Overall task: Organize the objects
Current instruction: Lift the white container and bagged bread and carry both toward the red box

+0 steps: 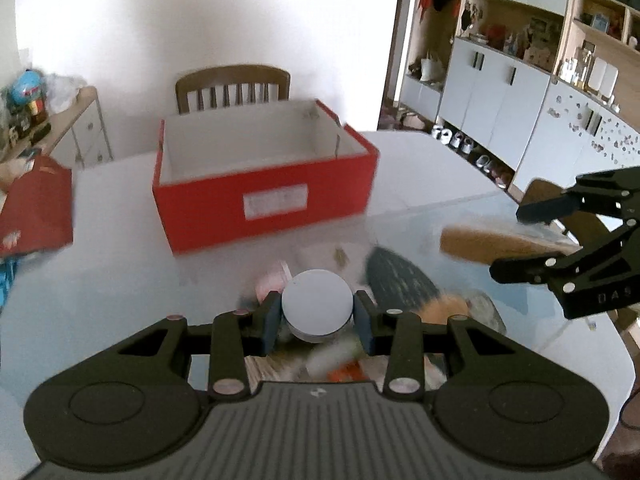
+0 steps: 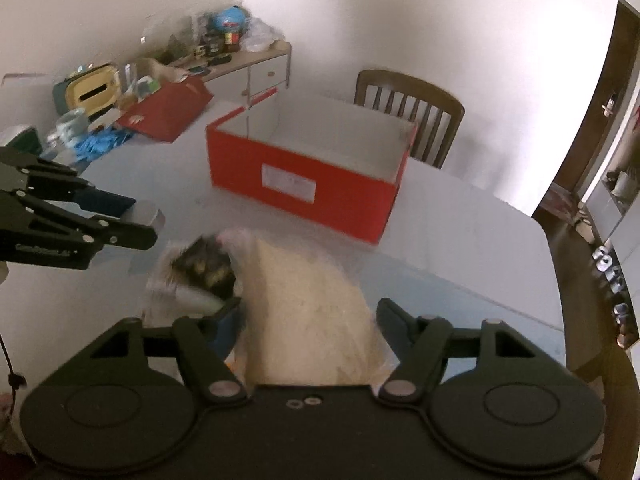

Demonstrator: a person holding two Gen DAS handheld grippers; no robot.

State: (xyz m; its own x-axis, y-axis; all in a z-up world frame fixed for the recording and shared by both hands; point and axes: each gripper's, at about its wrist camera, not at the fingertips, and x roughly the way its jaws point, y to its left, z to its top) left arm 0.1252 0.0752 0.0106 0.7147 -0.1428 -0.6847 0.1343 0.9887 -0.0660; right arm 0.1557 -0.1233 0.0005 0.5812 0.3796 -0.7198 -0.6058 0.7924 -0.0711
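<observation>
My left gripper [image 1: 317, 312] is shut on a small round jar with a pale flat lid [image 1: 317, 304], its pads pressing both sides, lifted above a blurred pile of small items [image 1: 400, 280] on the table. My right gripper [image 2: 310, 312] is shut on a beige packet in clear wrap [image 2: 308, 304] that fills the gap between its fingers. An open red box [image 1: 264, 184] with a white inside stands beyond both grippers; it looks empty as far as I can see into it. The right wrist view shows the same red box [image 2: 304, 176], and the left gripper [image 2: 140, 220] with the jar [image 2: 147, 213] at the left.
A dark crinkled packet [image 2: 204, 268] lies beside the beige one. A red lid or bag [image 1: 36, 208] sits at the table's left among clutter. A wooden chair [image 1: 232, 88] stands behind the box. The glass table's rounded edge [image 2: 560, 280] runs along the right.
</observation>
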